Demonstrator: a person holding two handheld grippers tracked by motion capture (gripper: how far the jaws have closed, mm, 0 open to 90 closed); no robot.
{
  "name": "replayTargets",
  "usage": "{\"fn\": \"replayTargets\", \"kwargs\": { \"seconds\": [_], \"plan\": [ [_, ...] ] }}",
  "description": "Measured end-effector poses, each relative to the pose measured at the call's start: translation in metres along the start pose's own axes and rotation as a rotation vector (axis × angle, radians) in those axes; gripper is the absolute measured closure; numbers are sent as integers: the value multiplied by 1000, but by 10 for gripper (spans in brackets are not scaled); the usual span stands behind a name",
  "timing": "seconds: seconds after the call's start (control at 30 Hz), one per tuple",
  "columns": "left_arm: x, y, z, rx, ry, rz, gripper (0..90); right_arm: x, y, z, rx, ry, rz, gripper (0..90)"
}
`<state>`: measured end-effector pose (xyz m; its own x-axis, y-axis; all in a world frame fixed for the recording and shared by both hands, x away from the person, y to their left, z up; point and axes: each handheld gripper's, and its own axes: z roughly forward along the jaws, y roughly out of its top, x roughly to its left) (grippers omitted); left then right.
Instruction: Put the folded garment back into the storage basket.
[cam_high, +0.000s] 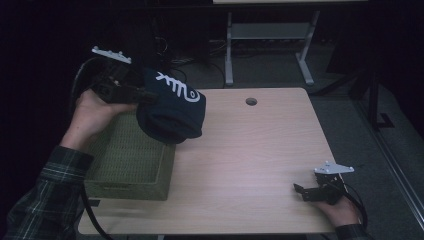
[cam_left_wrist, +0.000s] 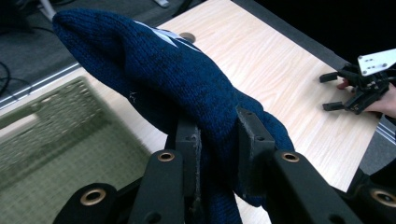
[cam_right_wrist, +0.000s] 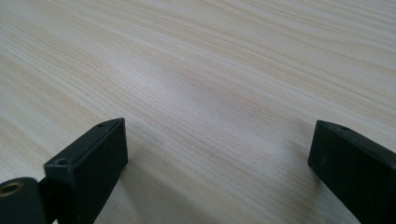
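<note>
1. Two grippers are showing: you are holding the left gripper (cam_high: 145, 94) raised at the table's (cam_high: 260, 150) far left, its jaws clamped on a dark blue knit hat (cam_high: 172, 107).
2. The hat is hanging over the far right corner of the green woven basket (cam_high: 131, 165).
3. Your right gripper (cam_high: 300, 191) is resting low at the near right edge, jaws spread wide apart, your hand (cam_high: 345, 210) lying behind it.

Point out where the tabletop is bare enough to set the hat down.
Bare wood runs from the green basket across to the right gripper, and back to the cable hole. The left side is crowded: the basket, and the left gripper holding the blue hat above it.
</note>
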<state>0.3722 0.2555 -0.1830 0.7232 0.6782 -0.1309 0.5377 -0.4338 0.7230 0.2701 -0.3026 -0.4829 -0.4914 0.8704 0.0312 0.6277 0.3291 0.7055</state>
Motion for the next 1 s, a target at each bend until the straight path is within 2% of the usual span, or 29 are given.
{"fn": "replayTargets", "kwargs": {
  "seconds": [0.27,0.57,0.8,1.0],
  "plan": [
    [18,-18,-26,-25,47,-52,725,0,0,0,0,-2,2,43],
    [35,-37,-42,-27,82,-95,725,0,0,0,0,-4,3,42],
    [47,-56,-49,-24,105,-131,724,0,0,0,0,-7,4,43],
    [57,-73,-50,-23,107,-167,725,0,0,0,0,-10,10,42]
  ]
}}
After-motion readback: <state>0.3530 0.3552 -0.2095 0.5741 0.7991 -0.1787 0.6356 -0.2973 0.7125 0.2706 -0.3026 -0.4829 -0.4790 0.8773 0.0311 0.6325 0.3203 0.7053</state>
